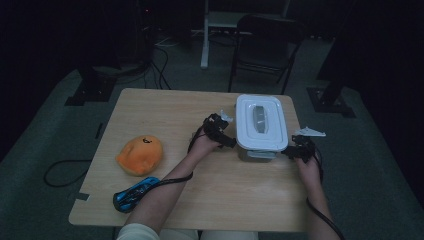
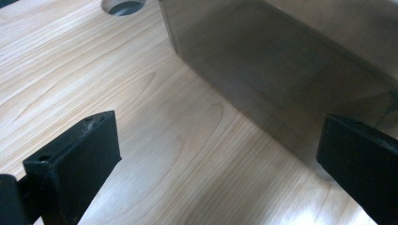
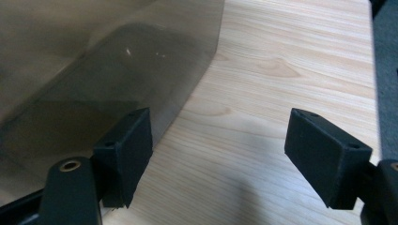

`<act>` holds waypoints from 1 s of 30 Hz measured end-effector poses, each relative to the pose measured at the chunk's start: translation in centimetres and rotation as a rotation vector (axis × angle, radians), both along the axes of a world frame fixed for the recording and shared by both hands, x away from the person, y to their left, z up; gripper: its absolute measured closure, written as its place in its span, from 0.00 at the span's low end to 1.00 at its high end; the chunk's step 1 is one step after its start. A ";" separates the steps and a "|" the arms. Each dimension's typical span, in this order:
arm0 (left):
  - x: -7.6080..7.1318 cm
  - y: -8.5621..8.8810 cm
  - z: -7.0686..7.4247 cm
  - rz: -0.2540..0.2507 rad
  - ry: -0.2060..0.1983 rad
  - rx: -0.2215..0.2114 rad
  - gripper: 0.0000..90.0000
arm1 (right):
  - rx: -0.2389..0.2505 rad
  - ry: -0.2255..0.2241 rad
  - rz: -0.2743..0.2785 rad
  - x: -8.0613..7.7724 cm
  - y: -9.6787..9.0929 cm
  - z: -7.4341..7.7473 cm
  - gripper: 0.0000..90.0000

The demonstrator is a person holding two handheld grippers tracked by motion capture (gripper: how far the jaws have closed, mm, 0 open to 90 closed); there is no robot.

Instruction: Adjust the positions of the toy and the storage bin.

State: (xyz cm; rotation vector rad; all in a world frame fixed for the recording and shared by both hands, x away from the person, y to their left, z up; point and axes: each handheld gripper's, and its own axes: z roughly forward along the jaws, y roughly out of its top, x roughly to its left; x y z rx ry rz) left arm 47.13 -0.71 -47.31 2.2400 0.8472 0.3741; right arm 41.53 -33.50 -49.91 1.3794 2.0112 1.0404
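A clear-walled container with a white lid [image 1: 261, 122] stands at the right of the wooden table [image 1: 165, 115]. My left gripper [image 1: 231, 141] sits at its near left corner and my right gripper [image 1: 287, 152] at its near right corner. In the left gripper view the left gripper [image 2: 218, 131] is open over bare wood, and the container's smoky wall [image 2: 263, 61] runs toward the right jaw. In the right gripper view the right gripper [image 3: 218, 126] is open, with nothing between the pads. Its left jaw lies close beside the container's wall [image 3: 103, 65].
An orange plush toy [image 1: 140, 155] lies at the table's left, with a blue object [image 1: 132, 194] near the front edge below it. A round hole [image 2: 123, 5] is cut in the tabletop. A folding chair [image 1: 265, 45] stands beyond the far edge.
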 end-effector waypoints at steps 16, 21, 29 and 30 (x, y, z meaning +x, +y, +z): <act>-1.8 4.5 0.5 0.045 -0.016 0.000 0.01 | -0.006 -0.009 0.118 0.8 4.4 0.1 0.27; -2.4 6.1 0.5 0.052 -0.006 -0.014 0.01 | -0.001 -0.009 0.152 0.9 5.6 0.1 0.28; -1.8 8.2 -0.5 0.080 0.006 -0.005 0.01 | 0.008 0.002 0.140 1.8 6.6 -0.4 0.26; -1.8 8.2 -0.5 0.080 0.006 -0.005 0.01 | 0.008 0.005 0.126 2.0 6.5 -0.5 0.26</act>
